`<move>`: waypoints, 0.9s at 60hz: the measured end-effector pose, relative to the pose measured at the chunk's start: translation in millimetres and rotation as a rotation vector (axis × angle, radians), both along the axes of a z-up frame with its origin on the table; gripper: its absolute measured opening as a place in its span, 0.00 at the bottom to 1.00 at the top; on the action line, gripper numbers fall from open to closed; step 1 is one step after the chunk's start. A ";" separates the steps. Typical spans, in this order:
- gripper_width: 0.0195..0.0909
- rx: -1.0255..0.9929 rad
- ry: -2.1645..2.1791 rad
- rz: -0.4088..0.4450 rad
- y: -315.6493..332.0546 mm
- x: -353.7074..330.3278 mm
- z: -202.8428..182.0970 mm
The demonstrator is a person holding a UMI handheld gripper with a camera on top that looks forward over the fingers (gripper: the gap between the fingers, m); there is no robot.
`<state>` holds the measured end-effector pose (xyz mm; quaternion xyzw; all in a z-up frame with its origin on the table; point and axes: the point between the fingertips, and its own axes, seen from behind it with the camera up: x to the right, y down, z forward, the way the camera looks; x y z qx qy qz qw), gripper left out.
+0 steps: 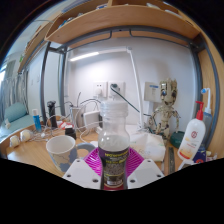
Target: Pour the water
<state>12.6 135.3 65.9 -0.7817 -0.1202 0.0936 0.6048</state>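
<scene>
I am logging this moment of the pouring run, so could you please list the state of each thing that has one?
gripper: shut on bottle
bottle: upright, held between the fingers, cap on
cup: upright beside the bottle, contents not visible
spray bottle: upright, standing apart

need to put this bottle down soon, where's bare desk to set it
The gripper holds the bottle between its fingers. Bare desk shows beside the white mug, on the side away from the bottle. A smaller patch lies between the bottle and the spray bottle. Behind the mug, near the wall, small items crowd together.
</scene>
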 end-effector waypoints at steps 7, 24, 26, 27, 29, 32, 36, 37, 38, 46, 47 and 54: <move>0.19 0.011 0.009 -0.019 -0.3 1.5 2.0; 0.70 -0.060 0.082 -0.079 -18.9 12.7 -3.7; 0.77 -0.057 0.072 -0.086 -25.5 15.2 -2.7; 0.80 -0.055 0.065 -0.088 -29.3 16.6 -2.3; 0.85 -0.053 0.051 -0.096 -37.7 19.5 -2.1; 0.86 -0.056 0.037 -0.114 -53.0 24.8 -1.6; 0.87 -0.037 0.020 -0.130 -74.5 29.7 4.3; 0.88 -0.032 0.015 -0.138 -79.8 31.9 6.3; 0.88 -0.027 0.011 -0.148 -85.3 34.3 8.1; 0.89 -0.001 0.010 -0.233 -129.1 52.3 24.2; 0.89 0.002 0.014 -0.246 -134.3 54.9 26.3; 0.90 0.016 0.038 -0.320 -164.3 73.1 37.2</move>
